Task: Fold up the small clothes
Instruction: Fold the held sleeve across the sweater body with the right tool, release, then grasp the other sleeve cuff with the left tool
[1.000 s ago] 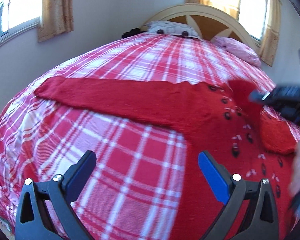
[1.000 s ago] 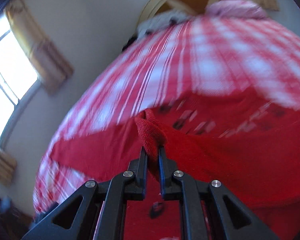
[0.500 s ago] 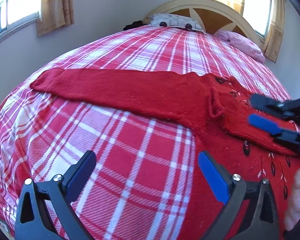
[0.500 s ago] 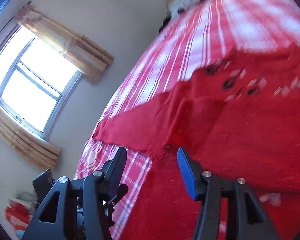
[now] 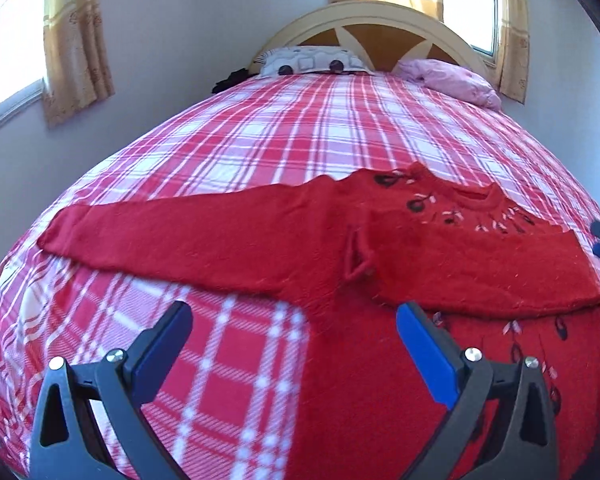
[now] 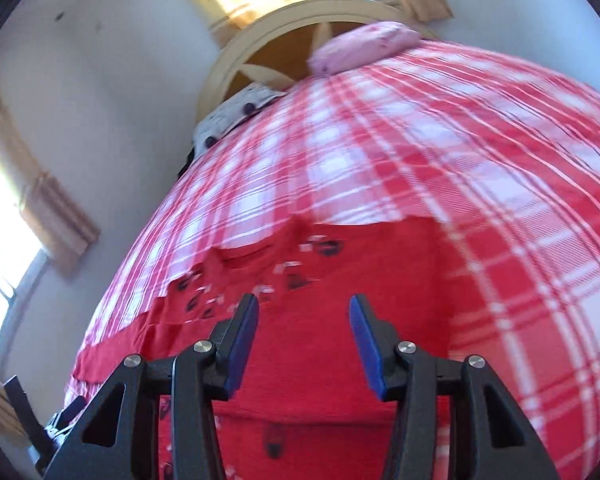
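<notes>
Red knitted sweater (image 5: 400, 248) with dark embroidered motifs lies flat on the red-and-white plaid bed (image 5: 300, 136), one sleeve folded across its chest. Left gripper (image 5: 292, 344) and right gripper (image 6: 304, 336) hover above it, jaws released and empty.

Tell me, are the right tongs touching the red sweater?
Cannot tell. In the right wrist view the right tongs are open with nothing between them, over the red sweater, but whether the tips rest on the knit is unclear.
</notes>
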The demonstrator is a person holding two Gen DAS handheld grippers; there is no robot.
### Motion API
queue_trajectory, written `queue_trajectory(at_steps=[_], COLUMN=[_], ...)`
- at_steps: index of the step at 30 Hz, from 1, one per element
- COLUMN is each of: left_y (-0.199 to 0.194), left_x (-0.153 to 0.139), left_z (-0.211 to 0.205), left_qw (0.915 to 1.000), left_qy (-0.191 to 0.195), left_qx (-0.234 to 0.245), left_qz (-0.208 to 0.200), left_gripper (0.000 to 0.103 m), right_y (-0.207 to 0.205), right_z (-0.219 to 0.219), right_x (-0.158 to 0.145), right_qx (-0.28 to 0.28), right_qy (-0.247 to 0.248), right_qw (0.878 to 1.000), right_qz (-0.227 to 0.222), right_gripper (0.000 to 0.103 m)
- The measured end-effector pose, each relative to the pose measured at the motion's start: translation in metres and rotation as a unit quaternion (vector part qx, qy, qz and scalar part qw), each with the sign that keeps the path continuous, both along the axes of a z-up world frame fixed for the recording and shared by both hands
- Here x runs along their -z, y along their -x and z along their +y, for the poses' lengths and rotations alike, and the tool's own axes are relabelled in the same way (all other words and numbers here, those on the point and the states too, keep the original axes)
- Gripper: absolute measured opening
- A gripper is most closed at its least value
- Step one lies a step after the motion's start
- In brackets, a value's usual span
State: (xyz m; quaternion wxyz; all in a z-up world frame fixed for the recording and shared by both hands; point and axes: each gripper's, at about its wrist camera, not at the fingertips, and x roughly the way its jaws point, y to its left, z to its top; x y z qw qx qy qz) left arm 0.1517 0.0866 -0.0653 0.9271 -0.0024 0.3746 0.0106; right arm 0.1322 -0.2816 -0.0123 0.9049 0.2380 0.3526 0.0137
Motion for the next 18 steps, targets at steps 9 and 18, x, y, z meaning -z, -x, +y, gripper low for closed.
queue_trajectory(at_steps=[9, 18], left_y=[-0.011, -0.025], left_x=[0.013, 0.004], left_z=[-0.025, 0.108], left_qw=[0.9995, 0.9861], left_qy=[0.003, 0.054], left_qx=[0.008, -0.156], left_qz=[0.032, 0.021], left_gripper=[0.103, 0.103], right_y=[0.013, 0.014], right_z=[0.008, 0.021], right_x=[0.038, 0.045], right_qx=[-0.039, -0.043], right_qy=[0.083, 0.149], right_qw=[0.995, 0.987], right_qz=[0.051, 0.044], right_gripper=[0.049, 0.058])
